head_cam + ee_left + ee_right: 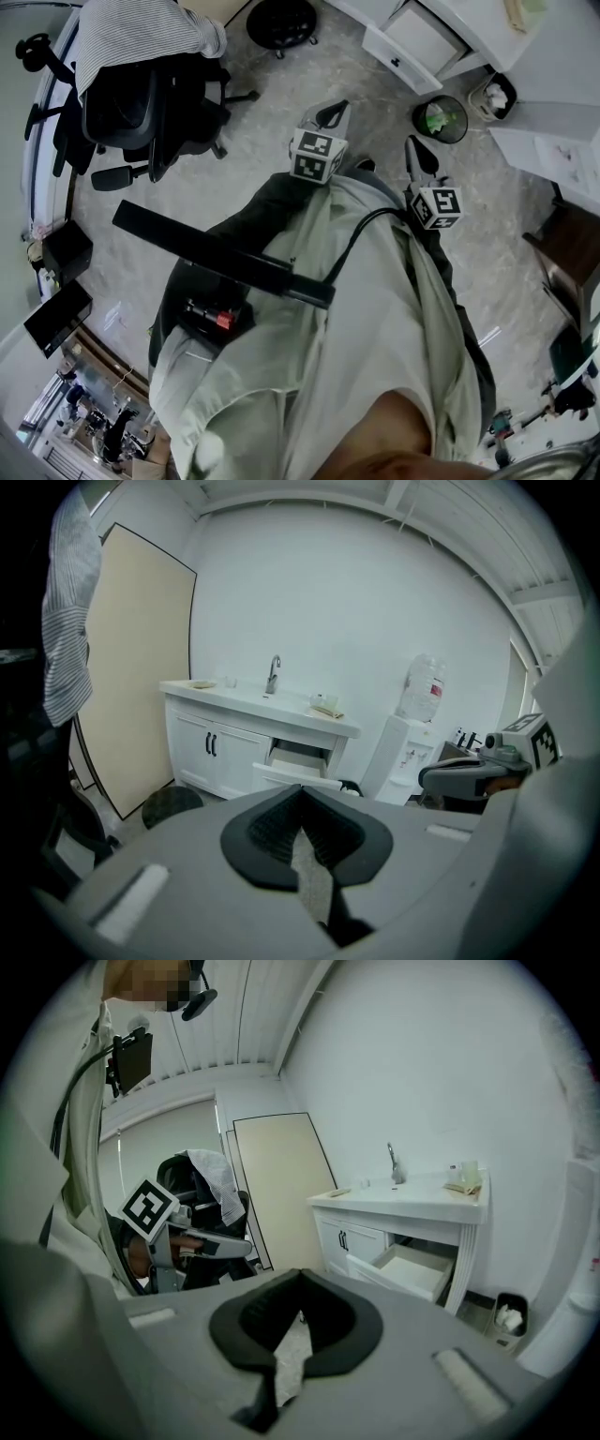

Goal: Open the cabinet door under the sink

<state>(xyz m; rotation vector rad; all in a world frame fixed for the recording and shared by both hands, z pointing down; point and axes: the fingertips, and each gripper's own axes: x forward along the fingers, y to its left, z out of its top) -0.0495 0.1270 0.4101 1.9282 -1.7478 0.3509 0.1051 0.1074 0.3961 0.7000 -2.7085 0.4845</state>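
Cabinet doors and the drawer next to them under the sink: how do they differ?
The doors are shut flat; the drawer is pulled out. The doors are tall upright panels with dark handles where they meet; the drawer is low and wide, its inside showing. Both are white parts of the same cabinet.

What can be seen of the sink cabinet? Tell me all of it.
The sink cabinet is white, looks like painted wood, and stands on the floor against the white wall, next to a beige panel. Its top carries a metal faucet and a few small items. Its two doors are shut, with dark handles at the middle seam. The drawer beside them is pulled out. Nothing grips its handles.
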